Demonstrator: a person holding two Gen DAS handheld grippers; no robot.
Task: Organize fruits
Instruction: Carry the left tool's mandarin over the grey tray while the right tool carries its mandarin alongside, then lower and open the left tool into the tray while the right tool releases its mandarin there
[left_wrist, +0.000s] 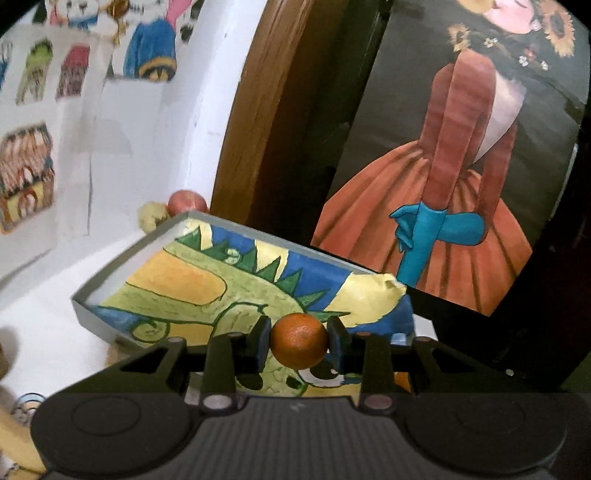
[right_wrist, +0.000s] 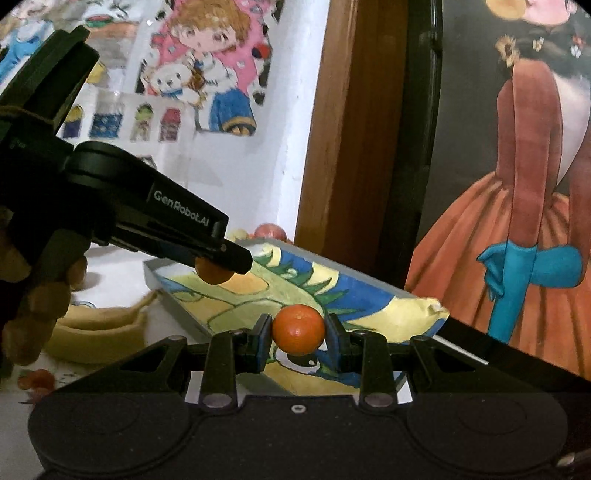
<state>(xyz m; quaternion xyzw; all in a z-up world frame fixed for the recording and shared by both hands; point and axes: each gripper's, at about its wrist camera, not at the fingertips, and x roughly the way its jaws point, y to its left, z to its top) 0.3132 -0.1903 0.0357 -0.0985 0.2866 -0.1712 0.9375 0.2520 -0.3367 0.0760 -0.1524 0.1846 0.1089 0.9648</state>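
Lying tilted across the white table (left_wrist: 44, 332) is the biggest thing in play, a shallow tray (left_wrist: 110, 273) lined with a painted dragon drawing, and both grippers are hovering over it. Each one is carrying fruit: the left gripper (left_wrist: 299, 341) is clamping a small orange (left_wrist: 300, 340) between its pads, and the right gripper (right_wrist: 298, 334) is squeezing a second orange (right_wrist: 298, 329) the same way, above the tray's near end. Round fruit is likely to roll here, so if either pair of fingers is letting go from this height the orange could be running down the paper lining and over the low wall; the two tools are also working close together and could be knocking each other. Only the right wrist view is showing the left tool from outside, its orange peeking under the fingers, plus bananas (right_wrist: 96, 332) beside the tray. Only the left wrist view is showing clearly an apple (left_wrist: 186, 202) sitting behind the far corner.
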